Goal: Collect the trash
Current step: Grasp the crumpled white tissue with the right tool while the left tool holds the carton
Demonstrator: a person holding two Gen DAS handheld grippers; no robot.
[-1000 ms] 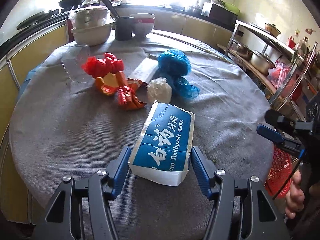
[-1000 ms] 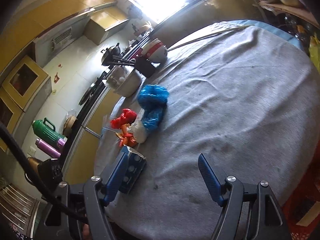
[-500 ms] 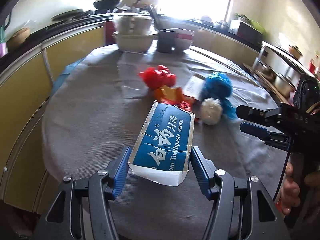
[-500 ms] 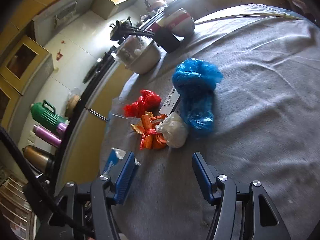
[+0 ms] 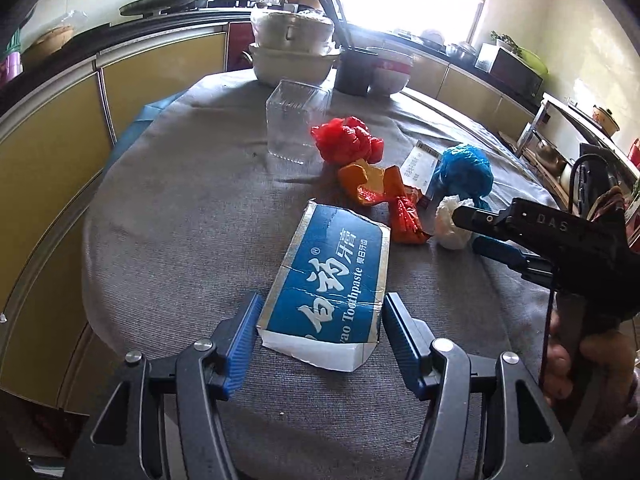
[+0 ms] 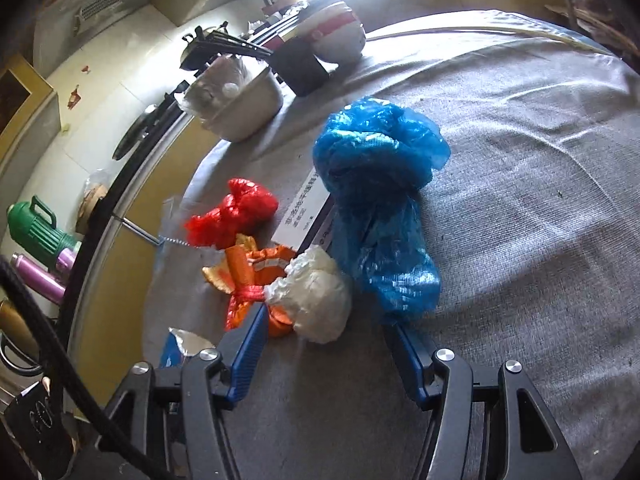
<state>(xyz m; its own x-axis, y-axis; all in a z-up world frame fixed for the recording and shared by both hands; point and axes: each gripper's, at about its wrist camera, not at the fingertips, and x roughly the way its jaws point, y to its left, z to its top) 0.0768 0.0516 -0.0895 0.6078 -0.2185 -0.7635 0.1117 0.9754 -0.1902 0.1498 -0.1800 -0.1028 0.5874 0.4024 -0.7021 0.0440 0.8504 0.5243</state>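
My left gripper (image 5: 320, 320) is shut on a flattened blue toothpaste box (image 5: 332, 276), holding its near end above the grey tablecloth. My right gripper (image 6: 326, 336) is open, its jaws just short of a crumpled white bag (image 6: 316, 294), and it shows from the side in the left wrist view (image 5: 472, 228). Around the white bag (image 5: 450, 222) lie an orange wrapper (image 6: 250, 276), a red plastic bag (image 6: 232, 212), a blue plastic bag (image 6: 376, 200) and a white paper slip (image 6: 304, 212).
A clear plastic container (image 5: 294, 120) stands on the round table (image 5: 180, 220) behind the red bag (image 5: 346, 140). Stacked pots (image 5: 292, 52), a dark chopstick holder (image 5: 354, 72) and a bowl (image 5: 388, 72) crowd the far edge. Yellow cabinets (image 5: 52, 140) run along the left.
My right gripper has moved forward to the trash pile, now close to the white bag. My left gripper keeps the toothpaste box and has swung left, away from the pile.
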